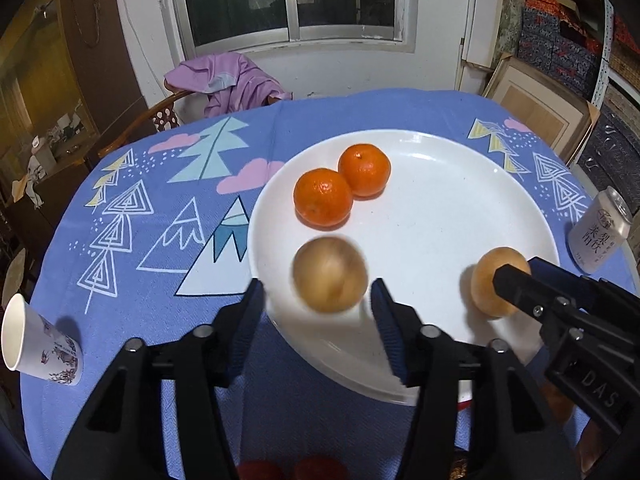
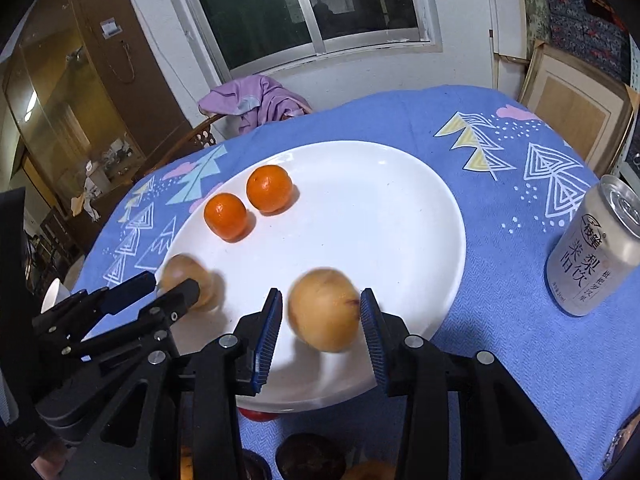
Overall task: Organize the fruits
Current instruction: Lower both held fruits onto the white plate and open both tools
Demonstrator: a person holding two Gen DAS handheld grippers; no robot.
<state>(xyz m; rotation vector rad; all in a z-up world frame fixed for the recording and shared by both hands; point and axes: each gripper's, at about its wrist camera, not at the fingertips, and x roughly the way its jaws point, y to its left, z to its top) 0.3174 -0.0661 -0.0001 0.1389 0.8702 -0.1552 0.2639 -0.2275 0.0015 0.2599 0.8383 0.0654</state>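
A white plate (image 1: 440, 140) (image 2: 400, 160) lies on the blue patterned tablecloth. Two mandarins (image 1: 323, 197) (image 2: 225, 216) rest side by side on its far left part. My left gripper (image 1: 318, 292) (image 2: 170, 284) is open over the plate's near left edge. A blurred brown round fruit (image 1: 330, 274) (image 2: 188, 280) sits between its fingers with a gap on each side. My right gripper (image 2: 322, 304) (image 1: 518, 272) is shut on a second brown fruit (image 2: 324, 310) (image 1: 490, 284), held just above the plate's near right part.
A silver drink can (image 1: 600, 236) (image 2: 596, 248) stands right of the plate. A paper cup (image 1: 36, 344) lies on its side at the table's left edge. Red fruits (image 1: 292, 472) and dark bowls (image 2: 312, 456) show under the grippers. A chair with a purple garment (image 1: 236, 80) stands behind.
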